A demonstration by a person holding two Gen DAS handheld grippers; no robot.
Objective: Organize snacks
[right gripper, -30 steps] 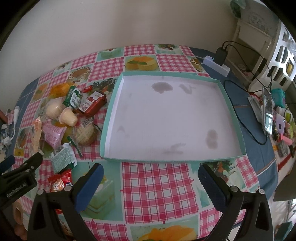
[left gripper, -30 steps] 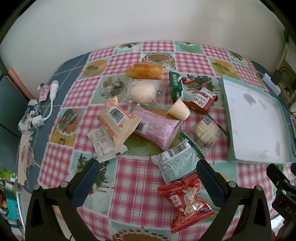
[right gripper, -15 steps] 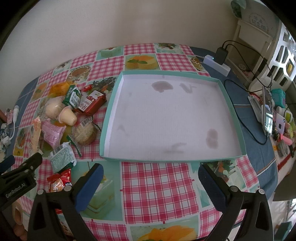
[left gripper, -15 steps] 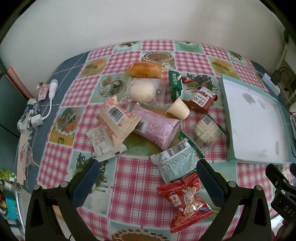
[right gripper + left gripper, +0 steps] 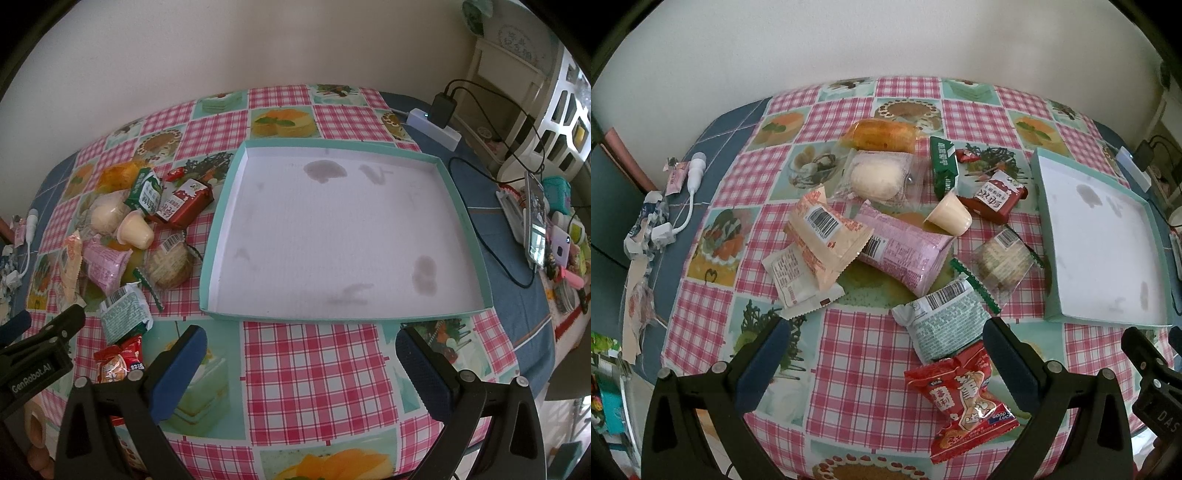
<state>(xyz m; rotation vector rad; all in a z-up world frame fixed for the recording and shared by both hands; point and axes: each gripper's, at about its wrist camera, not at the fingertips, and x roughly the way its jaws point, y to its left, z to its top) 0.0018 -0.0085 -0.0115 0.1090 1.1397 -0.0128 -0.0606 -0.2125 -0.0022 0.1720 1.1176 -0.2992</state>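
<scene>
A heap of wrapped snacks lies on the checked tablecloth: a pink packet [image 5: 905, 251], an orange-white packet [image 5: 827, 236], a pale green packet [image 5: 945, 323], a red packet [image 5: 964, 395], a cream jelly cup [image 5: 951, 219], a round white bun [image 5: 877, 177] and a dark red pack [image 5: 993, 195]. My left gripper [image 5: 886, 354] hovers open just in front of the heap, nothing between its fingers. A shallow teal-rimmed white tray [image 5: 469, 221] holds nothing. My right gripper [image 5: 299, 365] stands open before the tray's near edge.
A white cable and crumpled wrappers [image 5: 653, 229] lie at the table's left edge. Right of the tray are a power strip [image 5: 436, 125] with charger cables, a phone [image 5: 535, 221] and small clutter. A wall stands behind the table.
Both views have shifted only slightly; the left gripper has crept a little closer to the heap. Nothing was taken hold of or moved.
</scene>
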